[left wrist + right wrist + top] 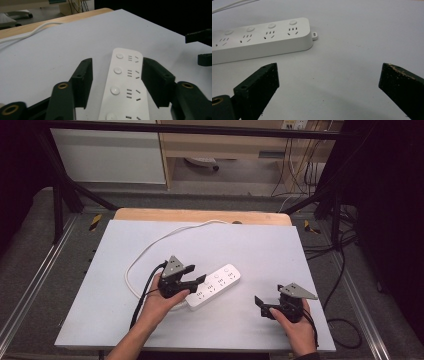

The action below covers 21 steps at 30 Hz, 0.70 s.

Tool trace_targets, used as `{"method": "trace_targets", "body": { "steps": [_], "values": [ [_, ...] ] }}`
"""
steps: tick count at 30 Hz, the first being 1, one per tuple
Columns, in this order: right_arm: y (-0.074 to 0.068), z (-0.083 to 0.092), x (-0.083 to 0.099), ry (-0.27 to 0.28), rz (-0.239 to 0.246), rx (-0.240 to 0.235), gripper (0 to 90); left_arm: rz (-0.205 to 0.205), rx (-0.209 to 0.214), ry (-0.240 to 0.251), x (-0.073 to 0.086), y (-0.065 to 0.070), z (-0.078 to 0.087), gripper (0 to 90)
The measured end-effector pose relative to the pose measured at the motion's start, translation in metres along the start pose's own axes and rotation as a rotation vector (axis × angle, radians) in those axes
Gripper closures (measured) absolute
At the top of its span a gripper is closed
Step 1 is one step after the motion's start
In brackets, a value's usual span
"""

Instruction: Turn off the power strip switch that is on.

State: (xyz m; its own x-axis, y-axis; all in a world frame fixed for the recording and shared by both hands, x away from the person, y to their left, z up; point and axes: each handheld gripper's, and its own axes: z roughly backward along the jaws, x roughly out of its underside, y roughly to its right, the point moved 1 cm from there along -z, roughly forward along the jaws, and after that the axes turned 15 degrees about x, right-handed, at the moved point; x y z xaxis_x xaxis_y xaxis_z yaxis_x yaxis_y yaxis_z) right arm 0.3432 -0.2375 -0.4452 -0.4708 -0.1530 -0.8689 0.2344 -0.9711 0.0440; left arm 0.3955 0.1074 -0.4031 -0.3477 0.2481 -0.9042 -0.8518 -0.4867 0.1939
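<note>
1. On the left half of the grey desk, the left claw sits over the near end of the white power strip; a hand wraps its body from below, and its black cable trails back toward the desk's near edge.
2. From the left gripper view, the power strip runs lengthwise between the two black jaws; the right jaw stands against the strip's side, the left jaw a little way off it with bare desk between; the claw is half-open and not clamped on the strip.
3. At mid-desk, the strip lies flat and slanted, sockets and round buttons facing up; its white cord loops from the near end round to the desk's far edge.
4. Toward the right, the right claw hovers near the desk's front edge, well apart from the strip; its jaws stand wide open with nothing between them.
</note>
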Motion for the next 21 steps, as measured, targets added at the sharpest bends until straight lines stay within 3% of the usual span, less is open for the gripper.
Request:
{"method": "trace_targets", "body": {
  "steps": [7,11,21],
  "values": [
    [-0.001,0.0,0.0,-0.005,0.006,-0.002,3.6,-0.012,-0.01,-0.013,0.002,0.0,-0.005,62.4],
    [-0.001,0.0,0.0,-0.002,0.007,-0.003,3.6,-0.012,0.01,-0.02,0.003,-0.001,-0.006,73.3],
    [-0.002,-0.001,0.002,-0.012,0.01,0.0,3.5,0.007,0.048,-0.043,0.008,-0.005,-0.015,88.6]
  ]
}}
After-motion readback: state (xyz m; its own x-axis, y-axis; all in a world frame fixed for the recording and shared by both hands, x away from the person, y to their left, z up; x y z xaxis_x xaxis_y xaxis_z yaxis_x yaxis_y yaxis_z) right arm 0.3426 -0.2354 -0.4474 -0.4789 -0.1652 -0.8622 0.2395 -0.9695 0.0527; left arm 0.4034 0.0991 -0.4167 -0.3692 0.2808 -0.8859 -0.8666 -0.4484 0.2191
